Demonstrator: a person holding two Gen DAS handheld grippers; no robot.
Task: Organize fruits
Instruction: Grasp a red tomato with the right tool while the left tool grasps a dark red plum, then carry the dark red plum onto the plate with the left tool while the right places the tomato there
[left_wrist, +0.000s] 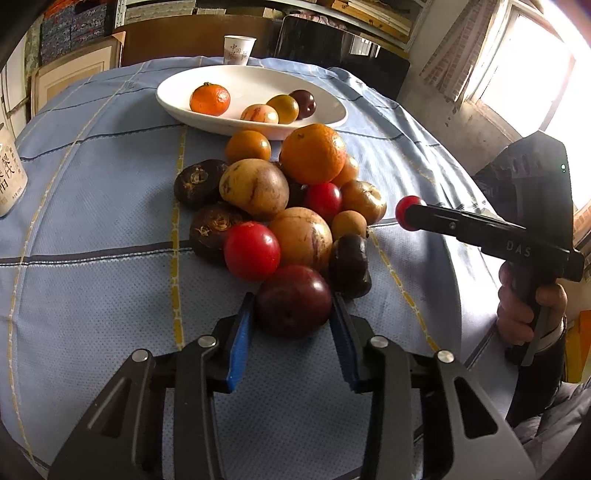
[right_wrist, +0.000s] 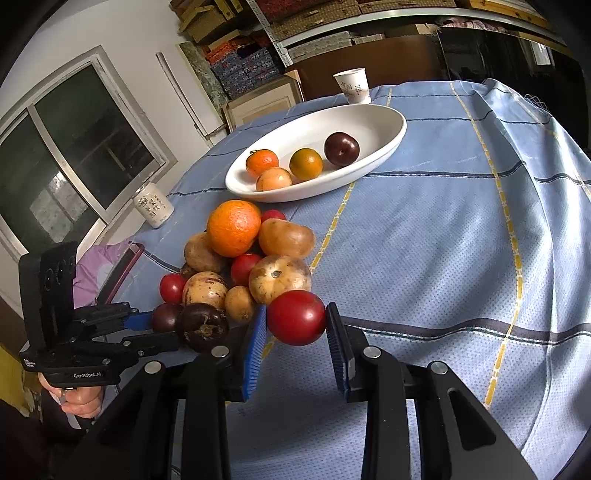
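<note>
Lower centre of each frame: my left gripper (left_wrist: 293, 314) pinched a dark plum (left_wrist: 293, 300), my right gripper (right_wrist: 296, 319) a red tomato (right_wrist: 296, 316), both bound for the white dish (left_wrist: 177, 107)

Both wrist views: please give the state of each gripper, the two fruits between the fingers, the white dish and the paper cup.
left gripper: shut on the dark plum
dark plum: at the pile's near edge, between blue pads
right gripper: shut on the red tomato
red tomato: gripped, apart from the pile
white dish: upright, holds four fruits
paper cup: upright behind the dish
</note>
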